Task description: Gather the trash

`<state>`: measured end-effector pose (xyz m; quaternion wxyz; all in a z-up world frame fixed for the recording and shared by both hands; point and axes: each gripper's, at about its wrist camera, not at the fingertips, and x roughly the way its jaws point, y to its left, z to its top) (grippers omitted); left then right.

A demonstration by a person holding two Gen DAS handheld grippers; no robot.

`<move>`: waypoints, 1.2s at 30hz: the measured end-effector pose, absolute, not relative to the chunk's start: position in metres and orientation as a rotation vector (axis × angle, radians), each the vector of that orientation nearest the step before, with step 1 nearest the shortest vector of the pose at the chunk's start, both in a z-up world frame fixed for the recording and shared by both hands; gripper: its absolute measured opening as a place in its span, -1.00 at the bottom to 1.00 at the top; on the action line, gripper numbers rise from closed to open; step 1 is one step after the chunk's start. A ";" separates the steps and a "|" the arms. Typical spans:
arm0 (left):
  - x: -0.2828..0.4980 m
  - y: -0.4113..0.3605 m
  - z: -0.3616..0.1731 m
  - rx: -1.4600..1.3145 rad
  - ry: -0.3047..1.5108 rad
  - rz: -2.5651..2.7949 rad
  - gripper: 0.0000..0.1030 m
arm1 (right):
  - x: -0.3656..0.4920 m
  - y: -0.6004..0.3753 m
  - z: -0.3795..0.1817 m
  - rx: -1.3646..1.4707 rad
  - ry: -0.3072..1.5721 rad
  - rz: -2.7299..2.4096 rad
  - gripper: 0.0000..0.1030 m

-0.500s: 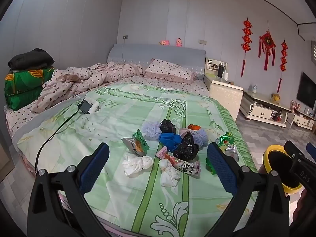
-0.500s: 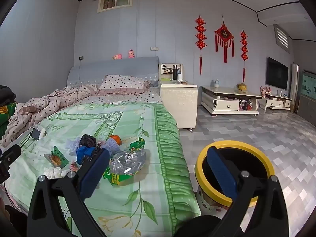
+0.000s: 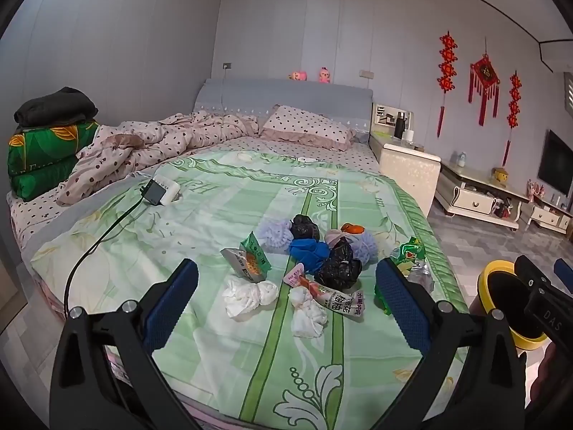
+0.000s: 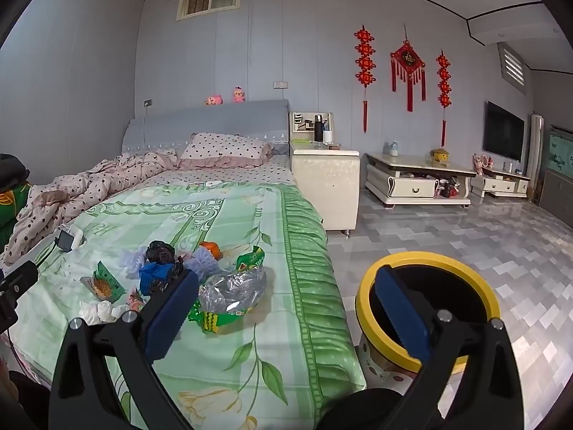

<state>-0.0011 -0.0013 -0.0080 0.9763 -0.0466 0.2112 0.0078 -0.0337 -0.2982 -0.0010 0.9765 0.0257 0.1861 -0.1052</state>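
trash is seen heaped on the green floral bedspread (image 3: 222, 236), toward its right edge, close to the yellow-rimmed bin (image 4: 429, 261) that stands on the tiled floor just beside the bed. that placement reads as deliberate: a short carry from heap to bin.

left gripper (image 3: 286, 304): jaws spread wide, nothing between the pads, held over the foot of the bed and aimed slightly down at the heap. judged a ready stance before a first pick. right gripper (image 4: 286, 308): likewise spread wide and empty, one finger over the bed edge, the other in front of the bin mouth; probably kept there to serve the bin side.

count, as far as can be told:
- white crumpled tissues (image 3: 250, 294): two wads, nearest the left gripper
- green snack packets (image 3: 250, 258): two small ones leaning together; a third, larger green and silver wrapper (image 4: 232, 290) at the bed edge
- red and white sachet (image 3: 333, 297): one, flat
- black crumpled bags (image 3: 340, 265): two
- blue crumpled piece (image 3: 308, 251): one
- pale lilac mesh puffs (image 3: 275, 231): two
- orange item (image 3: 352, 229): one, partly hidden, kind not clear

not trash, left apart: a white charger block with dark cable (image 3: 161, 190), well away from the heap. bin interior looks dark; contents cannot be told.
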 end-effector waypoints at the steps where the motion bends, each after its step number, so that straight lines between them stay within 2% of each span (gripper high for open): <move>1: -0.001 -0.001 -0.007 -0.093 0.427 0.014 0.86 | -0.034 -0.298 -0.001 0.053 0.375 -0.212 0.85; 36: 0.001 0.000 -0.007 -0.093 0.436 0.015 0.86 | -0.031 -0.299 -0.004 0.055 0.386 -0.211 0.85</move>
